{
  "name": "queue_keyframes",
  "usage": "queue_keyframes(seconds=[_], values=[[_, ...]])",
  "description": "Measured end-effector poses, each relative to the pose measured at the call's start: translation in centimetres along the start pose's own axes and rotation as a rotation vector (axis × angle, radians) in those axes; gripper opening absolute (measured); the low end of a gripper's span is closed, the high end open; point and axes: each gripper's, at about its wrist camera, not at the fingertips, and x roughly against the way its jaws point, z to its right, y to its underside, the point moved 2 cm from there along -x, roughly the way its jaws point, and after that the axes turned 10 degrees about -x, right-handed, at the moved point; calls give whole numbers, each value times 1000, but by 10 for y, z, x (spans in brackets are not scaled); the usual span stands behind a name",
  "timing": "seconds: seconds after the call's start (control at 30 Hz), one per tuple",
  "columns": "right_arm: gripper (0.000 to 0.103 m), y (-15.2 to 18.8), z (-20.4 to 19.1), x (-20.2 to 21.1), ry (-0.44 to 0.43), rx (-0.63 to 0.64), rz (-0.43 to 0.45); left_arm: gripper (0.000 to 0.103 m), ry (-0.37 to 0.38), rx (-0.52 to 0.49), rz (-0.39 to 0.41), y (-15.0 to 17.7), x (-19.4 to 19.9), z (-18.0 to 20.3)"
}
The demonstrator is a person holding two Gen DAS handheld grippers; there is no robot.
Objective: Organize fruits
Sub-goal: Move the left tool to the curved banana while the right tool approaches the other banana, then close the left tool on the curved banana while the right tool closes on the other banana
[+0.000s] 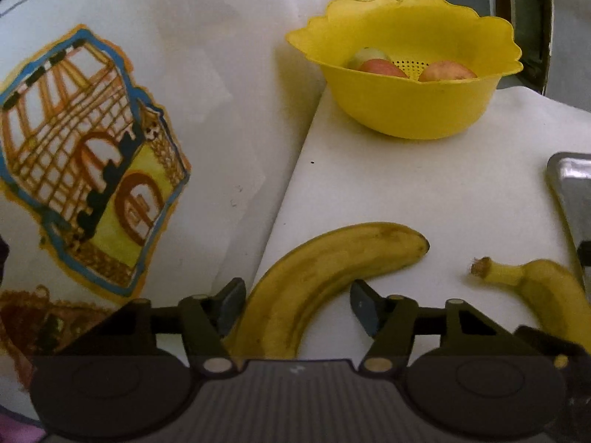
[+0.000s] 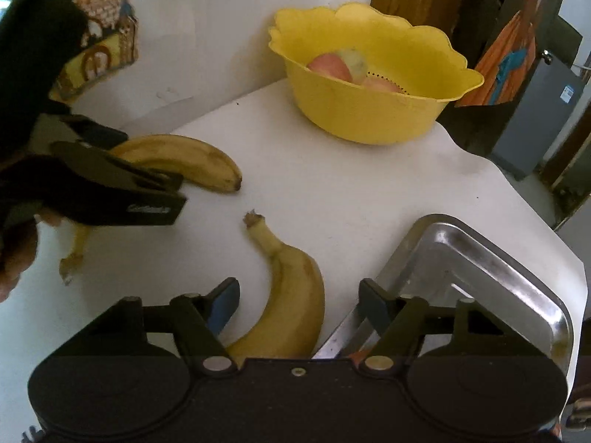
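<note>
Two bananas lie on the white table. In the left wrist view the larger, brown-streaked banana [image 1: 314, 277] curves up between the fingers of my left gripper [image 1: 297, 304]. The left pad is against its side and the right pad stands clear, so the gripper is open. The right wrist view shows the smaller banana [image 2: 291, 295], stem pointing away, between the fingers of my open right gripper [image 2: 299, 304] with gaps on both sides. There the left gripper [image 2: 173, 195] straddles the larger banana [image 2: 192, 162]. A yellow bowl [image 1: 406, 110] [image 2: 369, 118] holds apples [image 1: 380, 68] [image 2: 330, 66].
A steel tray [image 2: 480, 258] [image 1: 569, 177] sits at the table's right edge, partly under my right gripper's right finger. A wall with a painted picture [image 1: 85, 162] borders the table on the left. The table's rounded edge [image 2: 535, 203] drops off on the right.
</note>
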Motion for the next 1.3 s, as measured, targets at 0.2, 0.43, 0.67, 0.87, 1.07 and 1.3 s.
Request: queue_keyframes(seconds=[0.2, 0.43, 0.67, 0.87, 1.07, 1.3], values=[[67, 1, -3, -5, 7, 13, -3, 53, -2, 10, -10, 12, 11, -1], [56, -2, -7, -4, -12, -7, -29, 43, 2, 44, -15, 29, 25, -8], [56, 4, -11, 1, -54, -39, -26, 39, 26, 65, -11, 57, 42, -14], [56, 16, -25, 11, -119, -28, -17, 39, 51, 69, -21, 73, 54, -25], [62, 25, -32, 19, -109, -42, 4, 49, 53, 56, -30, 78, 65, -23], [66, 37, -42, 20, -61, -21, 12, 40, 64, 59, -42, 70, 63, -20]])
